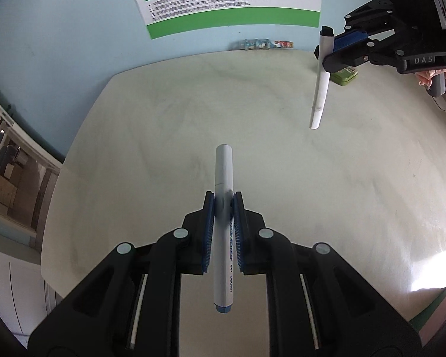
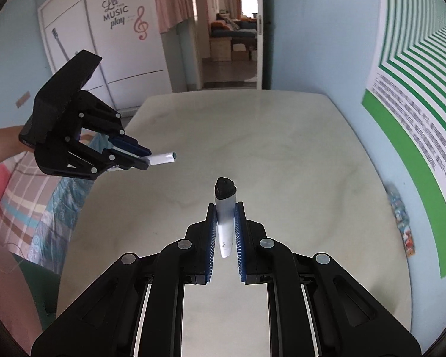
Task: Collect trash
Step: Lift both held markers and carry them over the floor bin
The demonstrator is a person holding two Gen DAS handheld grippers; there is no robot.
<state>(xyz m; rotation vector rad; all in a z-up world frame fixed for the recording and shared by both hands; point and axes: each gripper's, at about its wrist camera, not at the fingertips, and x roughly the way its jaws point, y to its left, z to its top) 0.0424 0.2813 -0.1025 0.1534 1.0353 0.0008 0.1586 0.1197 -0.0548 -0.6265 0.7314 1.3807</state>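
My left gripper (image 1: 224,199) is shut on a white whiteboard marker with a blue end cap (image 1: 222,238), held lengthwise above the pale marble table (image 1: 193,113). That same left gripper (image 2: 147,156) appears at the left of the right wrist view, the blue-capped marker (image 2: 163,158) sticking out of its tips. My right gripper (image 2: 225,208) is shut on a white marker with a black cap (image 2: 225,223), cap pointing away. From the left wrist view the right gripper (image 1: 327,52) hangs at the upper right, the black-capped marker (image 1: 321,83) dangling nearly upright above the table.
A green tin (image 1: 345,76) sits on the table behind the right gripper. Small packets (image 1: 264,44) line the table's far edge against the blue wall under a green-and-white poster (image 1: 229,0). A plaid bedcover (image 2: 29,202) lies left of the table, with a doorway (image 2: 232,44) beyond.
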